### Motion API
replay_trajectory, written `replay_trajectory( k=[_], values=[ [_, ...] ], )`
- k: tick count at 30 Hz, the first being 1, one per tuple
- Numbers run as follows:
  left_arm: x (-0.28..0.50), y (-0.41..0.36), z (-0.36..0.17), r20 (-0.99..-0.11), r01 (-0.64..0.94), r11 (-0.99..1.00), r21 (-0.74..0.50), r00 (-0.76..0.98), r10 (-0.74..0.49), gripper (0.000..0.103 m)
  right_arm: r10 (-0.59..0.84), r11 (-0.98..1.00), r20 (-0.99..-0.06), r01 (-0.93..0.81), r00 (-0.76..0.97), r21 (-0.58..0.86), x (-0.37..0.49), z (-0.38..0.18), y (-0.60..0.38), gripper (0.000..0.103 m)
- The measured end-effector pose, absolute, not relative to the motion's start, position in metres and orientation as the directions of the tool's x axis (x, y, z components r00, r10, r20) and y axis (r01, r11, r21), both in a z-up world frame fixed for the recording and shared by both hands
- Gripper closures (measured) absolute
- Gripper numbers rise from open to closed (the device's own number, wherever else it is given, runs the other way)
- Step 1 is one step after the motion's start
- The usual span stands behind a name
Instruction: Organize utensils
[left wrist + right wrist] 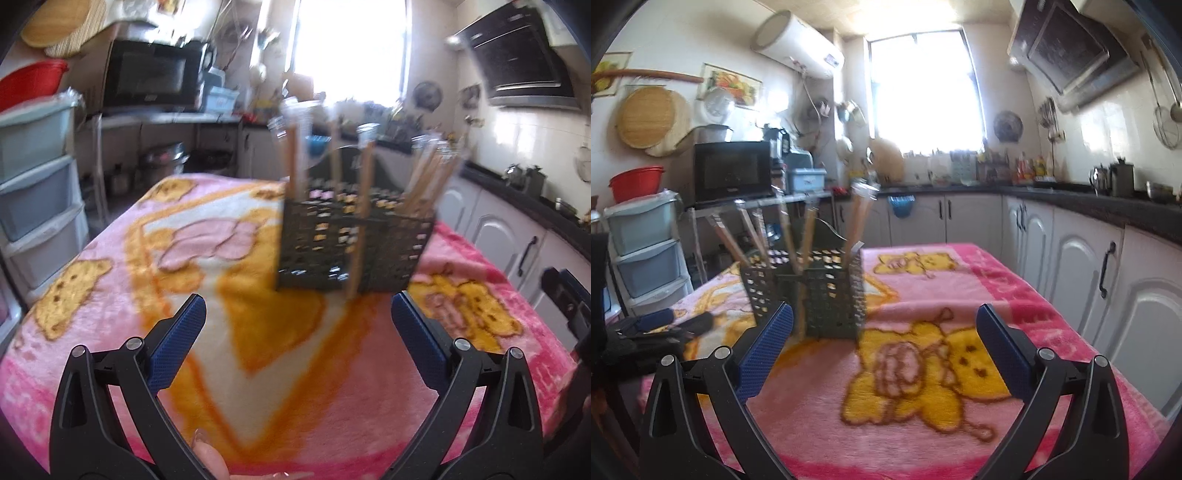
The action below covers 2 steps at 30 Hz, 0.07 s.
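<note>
Blue textured pads line both fingers of the left gripper (297, 314), and we find its jaws spread wide with nothing between them; only the blanket shows in the gap. We record the same for the right gripper (884, 325): jaws far apart, holding nothing and touching nothing. In the right wrist view the left gripper appears low at the left edge, close above the blanket, its tips pointing toward the basket.

Ahead of both grippers stands the utensil basket (352, 251), a dark perforated plastic box with a divider across its middle. We note it rests on the blanket, apart from both grippers. From the left wrist view it sits slightly right of centre; from the right wrist view it sits left of centre, just beyond the left finger.

Inside the basket we count several chopsticks (364, 206), light wooden shafts with pale or silvery tops, standing upright or leaning outward in both compartments. Blur prevents an exact count.

The blanket (258, 369) is fleecy, pink with yellow bear figures, and covers the table. Beyond it we see a black microwave (733, 171), stacked plastic drawers (646, 254) and white cabinets (1071, 266) under a dark counter.
</note>
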<state>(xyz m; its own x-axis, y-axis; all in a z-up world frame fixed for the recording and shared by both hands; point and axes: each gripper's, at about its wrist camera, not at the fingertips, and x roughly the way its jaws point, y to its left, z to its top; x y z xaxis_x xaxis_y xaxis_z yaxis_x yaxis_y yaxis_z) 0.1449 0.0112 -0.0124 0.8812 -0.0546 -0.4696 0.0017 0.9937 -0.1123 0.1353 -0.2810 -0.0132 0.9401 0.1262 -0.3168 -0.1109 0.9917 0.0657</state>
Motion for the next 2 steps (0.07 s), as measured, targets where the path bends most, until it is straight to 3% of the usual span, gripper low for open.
replay_trajectory(
  k=[2],
  values=[
    [0.156, 0.035, -0.006, -0.509, -0.080, 0.996, -0.048, 0.859, 0.044, 0.010, 0.043, 0.999, -0.408, -0.028, 0.912, 0.043, 0.157, -0.015, -0.301, 0.006]
  ],
)
